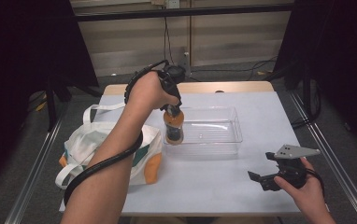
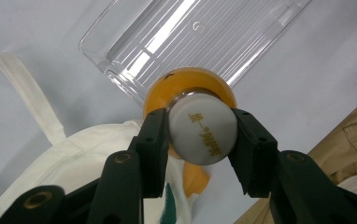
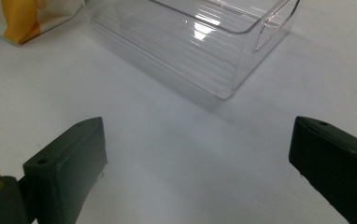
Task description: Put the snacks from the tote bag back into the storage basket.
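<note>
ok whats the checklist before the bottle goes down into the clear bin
1. Grip: left gripper has its jaws closed on the white cap of the orange bottle: ok.
2. Bottle upright, hanging cap up: ok.
3. Bottle position: over the left end wall of the clear bin; whether it clears the wall: cannot tell.
4. Bin inside free of other things: ok.
5. Cloth bag lies apart from the bin, left of it: ok.
6. Right gripper open, off near the table's front right, out of the way: ok.
</note>
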A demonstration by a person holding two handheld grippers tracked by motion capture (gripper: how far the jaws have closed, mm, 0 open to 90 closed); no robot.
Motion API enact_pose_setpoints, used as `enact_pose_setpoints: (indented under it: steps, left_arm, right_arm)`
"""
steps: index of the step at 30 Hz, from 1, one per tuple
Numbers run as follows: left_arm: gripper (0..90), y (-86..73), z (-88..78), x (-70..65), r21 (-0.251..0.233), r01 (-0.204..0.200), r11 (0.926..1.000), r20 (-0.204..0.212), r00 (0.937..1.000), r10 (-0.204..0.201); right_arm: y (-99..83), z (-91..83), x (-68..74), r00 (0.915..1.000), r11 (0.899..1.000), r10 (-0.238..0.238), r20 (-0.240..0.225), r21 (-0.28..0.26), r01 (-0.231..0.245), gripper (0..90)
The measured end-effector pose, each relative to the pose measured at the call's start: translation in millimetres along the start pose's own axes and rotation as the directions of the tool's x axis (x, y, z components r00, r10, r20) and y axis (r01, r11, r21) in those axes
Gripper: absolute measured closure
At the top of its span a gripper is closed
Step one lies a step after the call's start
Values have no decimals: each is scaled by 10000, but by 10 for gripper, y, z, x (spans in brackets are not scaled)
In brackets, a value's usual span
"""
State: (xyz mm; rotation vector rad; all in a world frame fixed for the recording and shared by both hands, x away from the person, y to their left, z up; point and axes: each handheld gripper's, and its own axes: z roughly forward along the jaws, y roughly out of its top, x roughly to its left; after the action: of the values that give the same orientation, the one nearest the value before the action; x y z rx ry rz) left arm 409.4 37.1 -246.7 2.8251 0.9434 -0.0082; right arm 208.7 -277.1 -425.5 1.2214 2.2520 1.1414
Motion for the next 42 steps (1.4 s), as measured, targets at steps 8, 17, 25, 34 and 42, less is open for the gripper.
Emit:
enact_pose_setpoints:
  steps: [8, 17, 25, 34, 42]
  left_arm:
    - [592, -12, 78, 21, 74, -88, 9999, 8, 10000, 88]
    - [592, -42, 156, 47, 92, -2, 10000, 34, 10000, 1]
    - [592, -61, 215, 66, 156, 23, 9999, 83, 10000, -25]
    - [592, -72, 282, 61, 195, 28, 9998, 129, 9999, -30]
    - [592, -80, 345, 89, 266, 19, 9996, 190, 9998, -24]
  right_arm:
    - [-2, -3, -3, 10000, 10000, 52, -2, -28, -52, 40]
    - [-2, -2, 2, 10000, 10000, 18, 14, -19, -18, 40]
    - [-3, -2, -3, 10000, 10000, 26, 17, -8, -26, 40]
    - [-2, -7, -1, 10000, 10000, 8, 22, -14, -8, 40]
    - [-4, -9, -6, 10000, 10000, 34, 11, -34, -34, 40]
